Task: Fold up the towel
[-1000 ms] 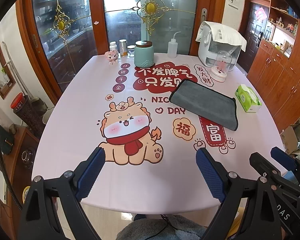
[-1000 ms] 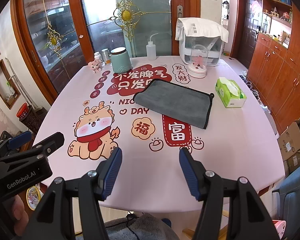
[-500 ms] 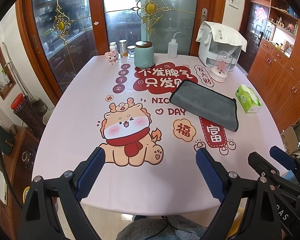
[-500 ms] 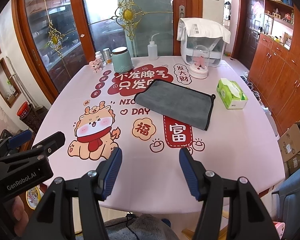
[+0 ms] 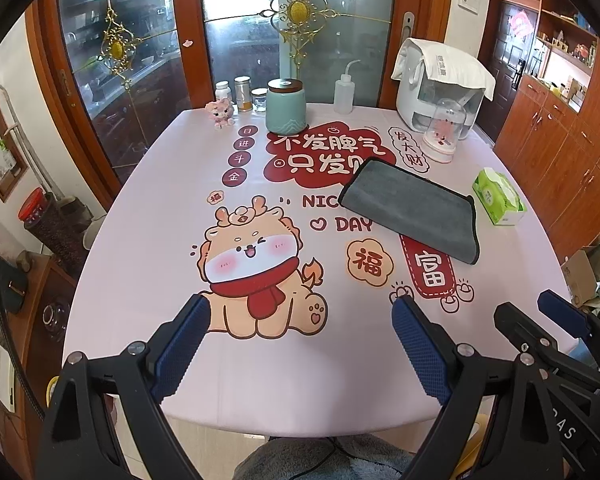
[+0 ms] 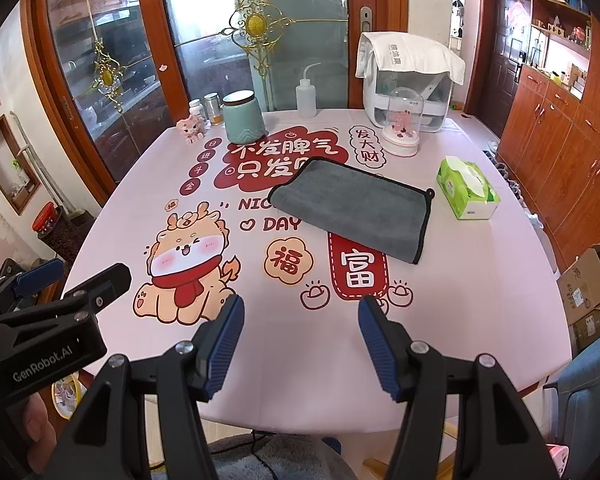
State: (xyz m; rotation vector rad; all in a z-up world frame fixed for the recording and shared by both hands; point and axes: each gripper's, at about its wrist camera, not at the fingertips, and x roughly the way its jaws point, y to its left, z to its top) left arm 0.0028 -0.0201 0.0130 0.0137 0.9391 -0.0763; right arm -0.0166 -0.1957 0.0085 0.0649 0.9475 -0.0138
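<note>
Grippers at the near table edge, grey towel out of reach beyond.
Left gripper (image 5: 300, 344) and right gripper (image 6: 300, 344) both gape, holding nothing. The towel (image 6: 352, 208) lies flat as a rectangle, askew on the pink tablecloth (image 6: 460, 300), seemingly doubled: either folded already or awaiting another fold. Tissue box (image 6: 468, 194) sits just beside its right edge; bare cloth lies between grippers and towel.

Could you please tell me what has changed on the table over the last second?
Almost nothing. The right gripper eased slightly forward, toward the towel. Nothing was gripped or released. The left gripper stayed put; both remain open and empty above the near table edge, and the towel lies untouched.
</note>
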